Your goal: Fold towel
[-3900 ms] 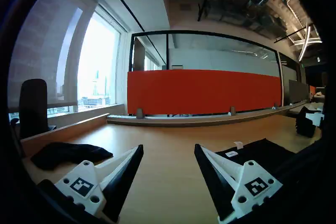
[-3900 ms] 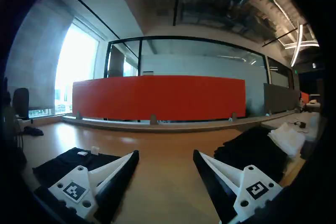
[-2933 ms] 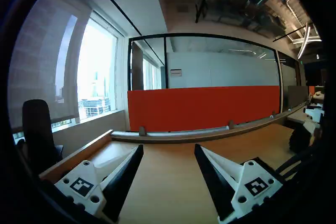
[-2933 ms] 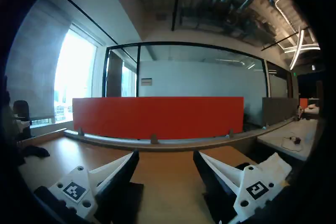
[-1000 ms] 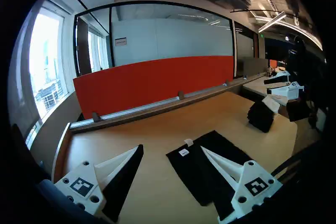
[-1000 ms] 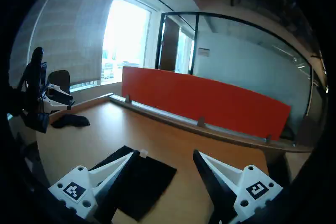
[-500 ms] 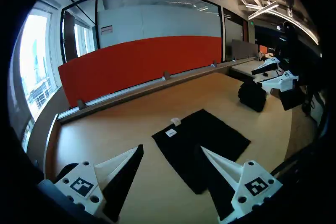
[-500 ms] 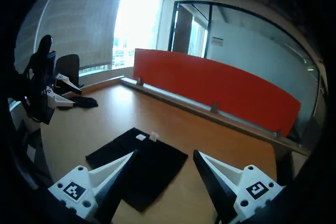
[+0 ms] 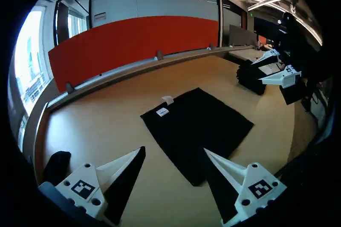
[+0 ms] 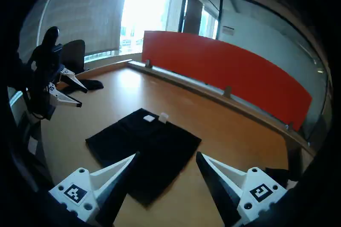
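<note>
Your left claw (image 9: 170,150) is spread wide with nothing between its fingers, and it hangs well above the counter (image 9: 98,124), tilted down so the whole cloth lies in front of it. Your right claw (image 10: 167,154) is spread just as wide and just as empty, held high on the opposite side, so the 2 claws look at the work from either flank. Between and below them lies the black towel (image 9: 196,129), spread flat as 1 rough rectangle near the middle of the counter and touched by neither claw. Its near corner points toward your left claw, and its 2 small white tags (image 9: 164,107) sit at the far edge, toward the long red divider (image 9: 140,39). Laid out smooth like this, every edge and corner is free to pinch, which probably explains why it sits clear of everything else. I judge the fold itself has not begun; whether the cloth is already doubled I cannot tell. Off to your left, near the counter's edge, sits a dark crumpled cloth (image 10: 89,84), and to your right a dark folded pile (image 9: 251,78), both well apart from the towel. You will likely need to drop both claws to 2 corners of 1 edge.
</note>
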`<state>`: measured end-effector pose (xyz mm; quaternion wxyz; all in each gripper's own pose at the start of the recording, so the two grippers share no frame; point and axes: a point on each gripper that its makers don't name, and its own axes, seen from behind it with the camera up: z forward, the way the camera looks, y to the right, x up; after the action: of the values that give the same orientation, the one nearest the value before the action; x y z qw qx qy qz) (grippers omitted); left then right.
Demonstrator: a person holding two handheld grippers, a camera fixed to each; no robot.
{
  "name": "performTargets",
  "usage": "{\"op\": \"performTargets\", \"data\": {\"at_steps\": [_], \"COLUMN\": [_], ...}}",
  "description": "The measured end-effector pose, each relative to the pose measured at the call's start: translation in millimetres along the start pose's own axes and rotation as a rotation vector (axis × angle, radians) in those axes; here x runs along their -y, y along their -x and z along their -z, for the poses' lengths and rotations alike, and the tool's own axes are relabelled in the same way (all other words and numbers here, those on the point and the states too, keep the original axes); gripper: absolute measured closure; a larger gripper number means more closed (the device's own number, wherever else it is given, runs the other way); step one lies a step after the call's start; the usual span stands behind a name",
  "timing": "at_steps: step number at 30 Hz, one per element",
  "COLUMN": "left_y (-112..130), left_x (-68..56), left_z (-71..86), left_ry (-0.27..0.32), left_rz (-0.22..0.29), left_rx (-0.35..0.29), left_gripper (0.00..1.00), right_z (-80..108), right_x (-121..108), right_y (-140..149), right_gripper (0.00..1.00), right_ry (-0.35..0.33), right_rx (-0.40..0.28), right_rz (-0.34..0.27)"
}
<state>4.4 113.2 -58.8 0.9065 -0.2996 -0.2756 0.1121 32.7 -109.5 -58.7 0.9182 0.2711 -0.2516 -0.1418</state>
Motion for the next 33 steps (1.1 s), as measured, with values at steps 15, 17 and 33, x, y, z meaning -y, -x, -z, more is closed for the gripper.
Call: {"op": "performTargets", "data": {"at_steps": [15,17,33], "left_y": [58.5,64.8,106.8], "left_x": [-20.1,-23.6,-42.4], "left_z": [-37.0,-41.0,-60.0], "left_ry": [0.056,0.064,0.123], "left_rz": [-0.026,-0.03,-0.031], "left_rx": [0.112,0.124,0.224], "left_gripper": [0.1,0.1,0.1], "right_z": [-32.4,-35.2,-44.8], "right_x": [23.5,27.4,45.1], "right_y": [75.9,84.6,146.3], "right_gripper": [0.0,0.0,0.0], "right_ry": [-0.038,-0.045,-0.105], "right_rx": [0.126,0.141,0.256], "right_rz": [0.016,0.017,0.001]}}
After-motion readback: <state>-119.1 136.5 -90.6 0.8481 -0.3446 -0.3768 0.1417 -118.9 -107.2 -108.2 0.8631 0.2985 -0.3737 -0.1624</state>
